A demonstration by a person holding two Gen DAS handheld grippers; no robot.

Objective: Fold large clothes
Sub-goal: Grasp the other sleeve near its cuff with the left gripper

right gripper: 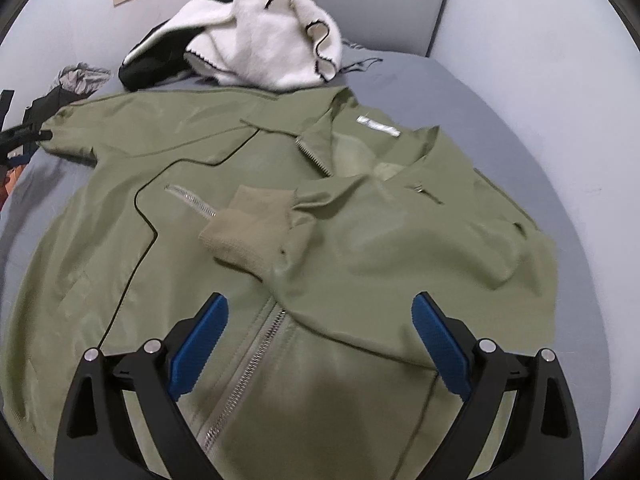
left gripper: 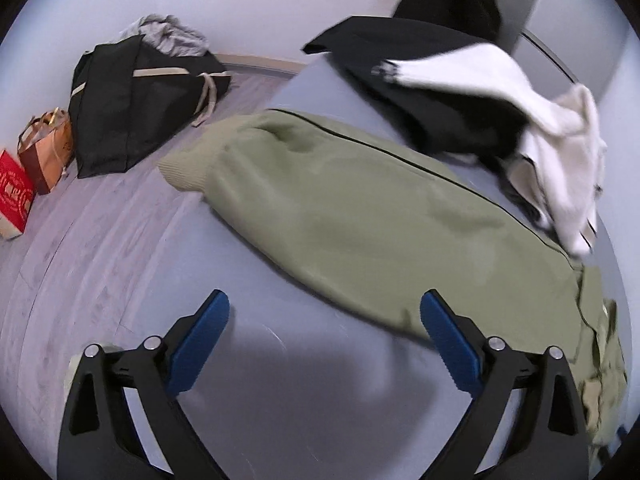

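An olive green jacket [right gripper: 280,216] lies front up on a grey bed [right gripper: 520,92], zipper toward me. Its right sleeve is folded across the chest, ribbed cuff [right gripper: 252,224] near the middle. My right gripper [right gripper: 320,312] hovers open over the lower front by the zipper, holding nothing. In the left wrist view the other sleeve [left gripper: 360,208] stretches out, its ribbed cuff [left gripper: 188,168] at the bed's edge. My left gripper [left gripper: 324,308] stands open just short of that sleeve, empty. The left gripper [right gripper: 24,136] also shows at the left edge of the right wrist view.
A pile of white and black clothes [right gripper: 264,40] sits on the bed beyond the jacket, shown too as clothes [left gripper: 500,120] in the left wrist view. On the wooden floor stand a black bag [left gripper: 132,100], a brown paper bag [left gripper: 46,152] and a red box [left gripper: 14,196].
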